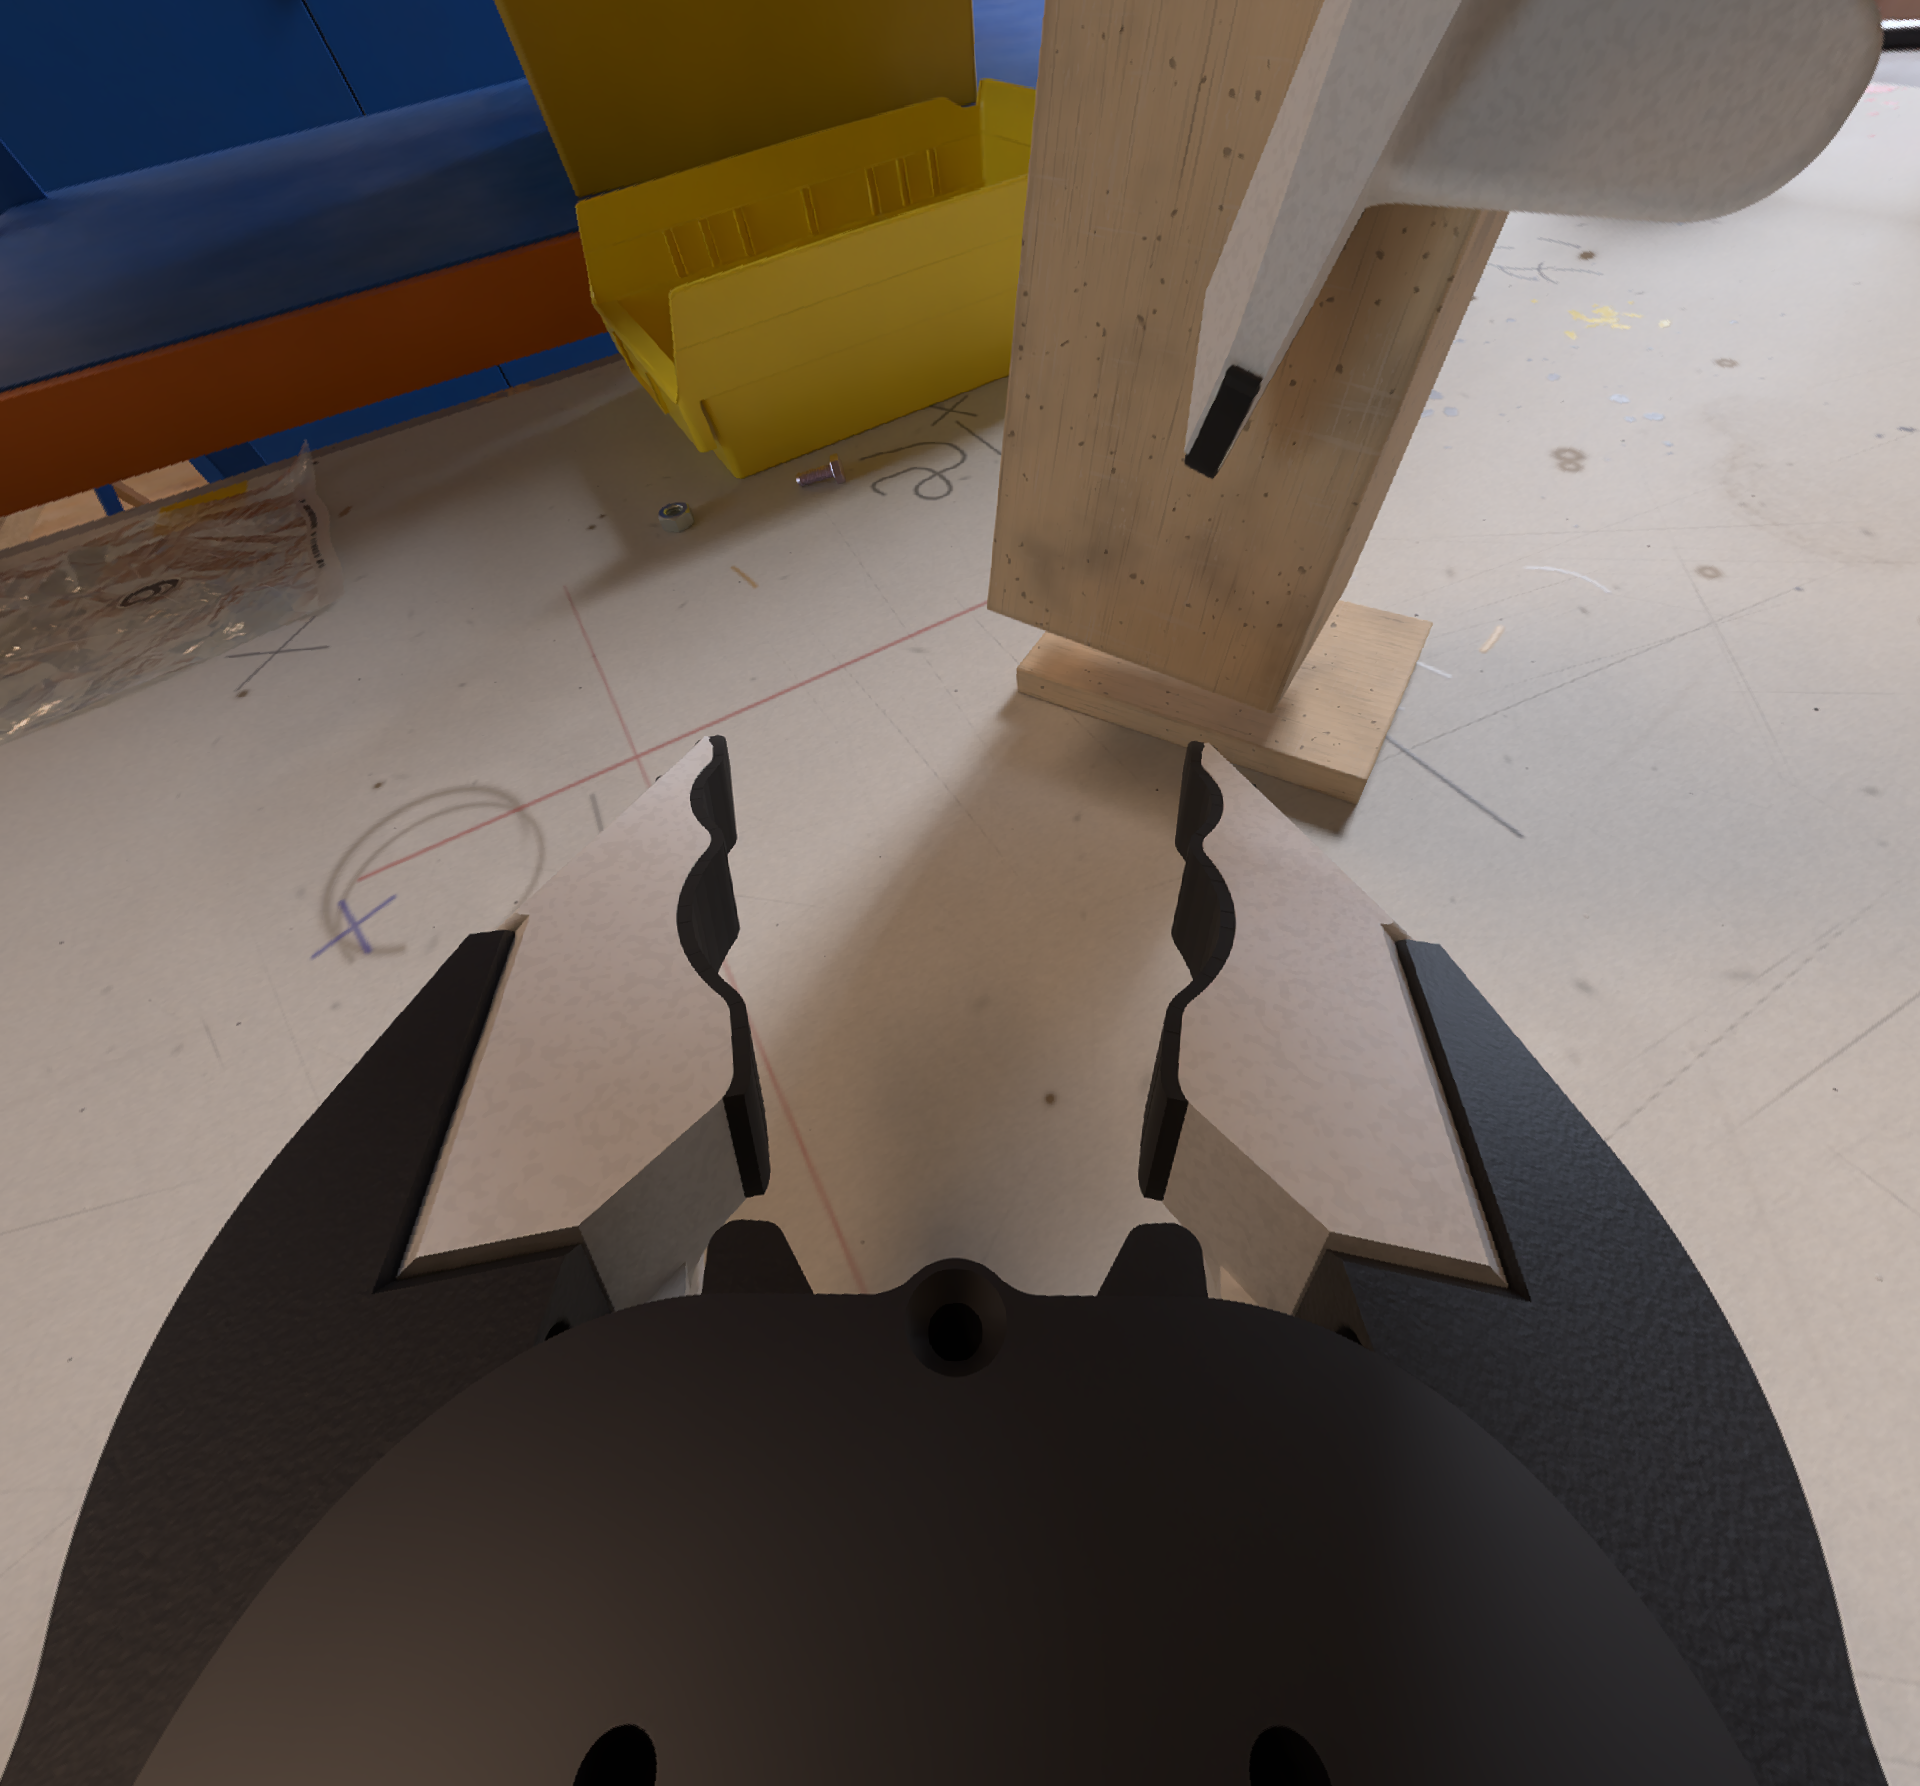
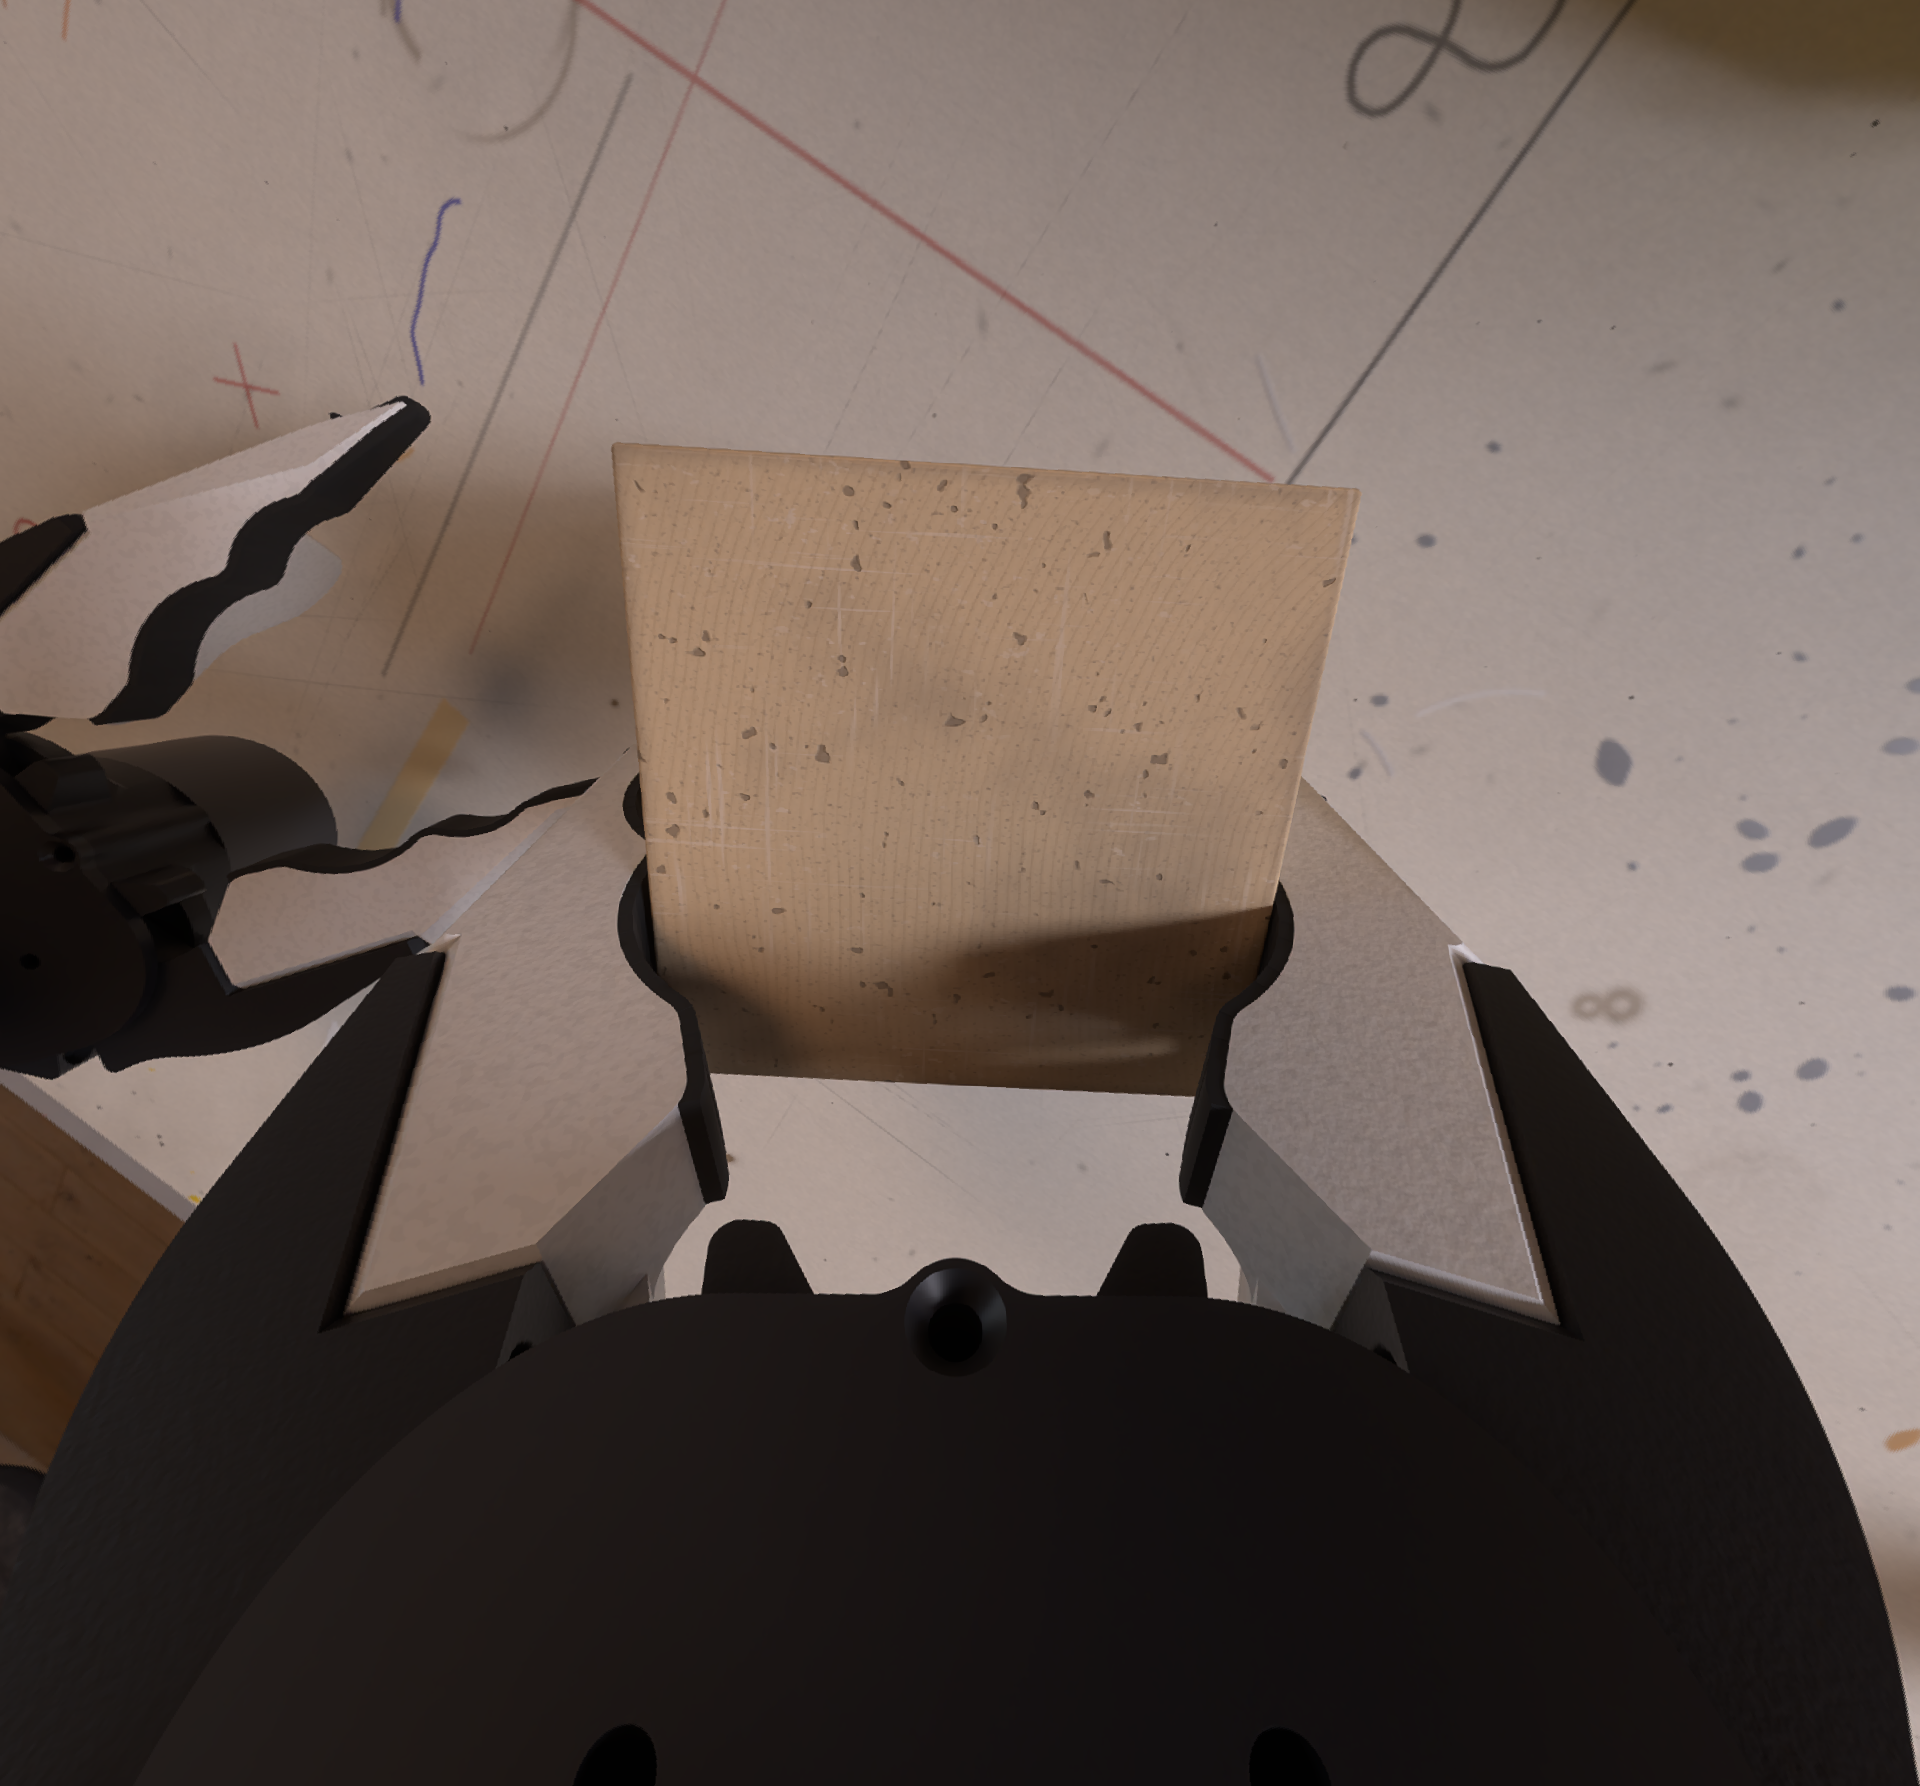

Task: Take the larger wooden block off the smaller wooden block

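The larger wooden block (image 1: 1164, 365) stood tall and tilted, its lower end resting on the smaller wooden block (image 1: 1320, 728), a flat slab lying on the pale, scribbled work surface (image 1: 312, 1009). The right gripper (image 2: 961, 801) came down onto the larger block from above, its jaws pinching the block's two opposite sides; seen from the left wrist view, one white finger (image 1: 1278, 250) of that gripper lay against the block's broad face, ending in a black pad. In the right wrist view the larger block's top face filled the gap between the fingers and hid the smaller block below. The left gripper (image 1: 956, 760) sat low, just beside the smaller block on the near side, its jaws spread wide with nothing between them but bare surface. Behind the larger block stood a yellow bin (image 1: 810, 282) against a blue bench (image 1: 260, 209), with a small bolt (image 1: 821, 474) and a nut (image 1: 675, 516) in front of the bin.
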`<state>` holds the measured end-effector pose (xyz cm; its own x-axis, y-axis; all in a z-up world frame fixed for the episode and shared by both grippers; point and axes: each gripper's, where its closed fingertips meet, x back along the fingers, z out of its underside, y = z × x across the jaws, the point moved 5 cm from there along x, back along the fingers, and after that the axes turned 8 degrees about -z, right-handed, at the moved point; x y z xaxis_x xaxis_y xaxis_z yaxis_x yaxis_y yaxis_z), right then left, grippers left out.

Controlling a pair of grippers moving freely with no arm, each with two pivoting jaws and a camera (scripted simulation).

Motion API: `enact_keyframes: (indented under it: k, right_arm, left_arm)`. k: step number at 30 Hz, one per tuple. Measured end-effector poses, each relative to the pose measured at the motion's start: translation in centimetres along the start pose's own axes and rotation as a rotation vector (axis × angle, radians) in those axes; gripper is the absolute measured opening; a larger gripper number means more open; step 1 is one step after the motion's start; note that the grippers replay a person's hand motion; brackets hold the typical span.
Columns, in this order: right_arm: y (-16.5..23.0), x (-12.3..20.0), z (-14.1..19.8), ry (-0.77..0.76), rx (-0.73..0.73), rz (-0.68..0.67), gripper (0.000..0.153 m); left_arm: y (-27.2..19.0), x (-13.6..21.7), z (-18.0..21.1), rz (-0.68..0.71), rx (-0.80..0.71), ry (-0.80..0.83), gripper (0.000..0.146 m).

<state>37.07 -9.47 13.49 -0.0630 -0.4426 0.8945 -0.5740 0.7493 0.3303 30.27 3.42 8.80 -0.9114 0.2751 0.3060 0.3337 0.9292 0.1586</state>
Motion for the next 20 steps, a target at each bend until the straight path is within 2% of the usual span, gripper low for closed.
enact_keyframes:
  k: [11, 20]
  right_arm:
    - [0.8, 0.1, 0.3, -0.011, -0.057, -0.028, 0.110]
    - [1.5, 0.2, 0.0, -0.008, -0.053, 0.023, 0.110]
  left_arm:
    - [0.2, 0.1, 0.0, 0.009, 0.003, 0.000, 0.086]
    - [1.1, 0.5, -0.2, 0.001, 0.039, -0.011, 0.086]
